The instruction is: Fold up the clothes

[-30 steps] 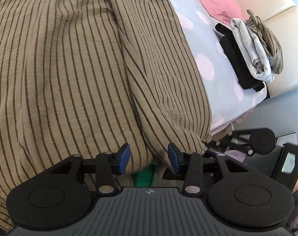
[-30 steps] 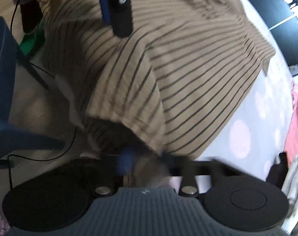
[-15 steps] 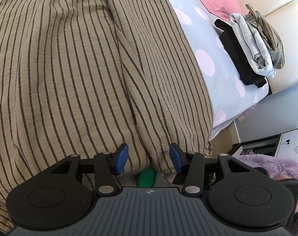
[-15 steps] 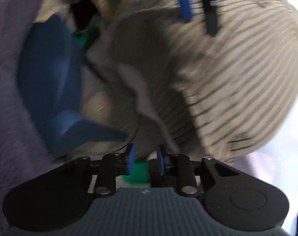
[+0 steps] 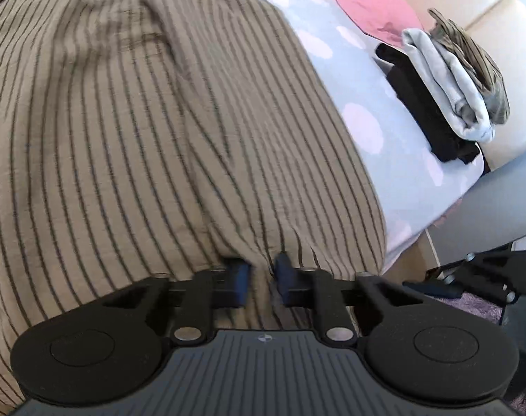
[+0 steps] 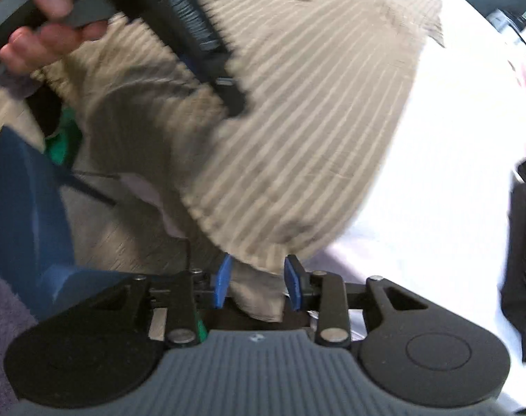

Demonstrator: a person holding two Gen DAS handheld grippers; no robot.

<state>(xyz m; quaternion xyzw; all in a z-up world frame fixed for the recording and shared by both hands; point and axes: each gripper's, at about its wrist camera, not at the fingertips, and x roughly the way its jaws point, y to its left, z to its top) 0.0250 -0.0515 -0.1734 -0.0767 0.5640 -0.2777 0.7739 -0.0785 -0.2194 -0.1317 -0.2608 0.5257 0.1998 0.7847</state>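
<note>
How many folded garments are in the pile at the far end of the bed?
3, stacked beside the headboard: black garment lowest, pale grey garment on it, striped olive garment uppermost. More may be hidden behind.

Tan shirt (image 5: pixel 159 121) (dark thin stripes)

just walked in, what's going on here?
A person with a claw in each hand is folding a striped shirt spread on a bed. The left claw has just been closing and pinches the shirt's near hem. The right claw has just been opening; a corner of the shirt sits between its pads, not squeezed. A stack of folded clothes sits at the bed's far edge.
</note>
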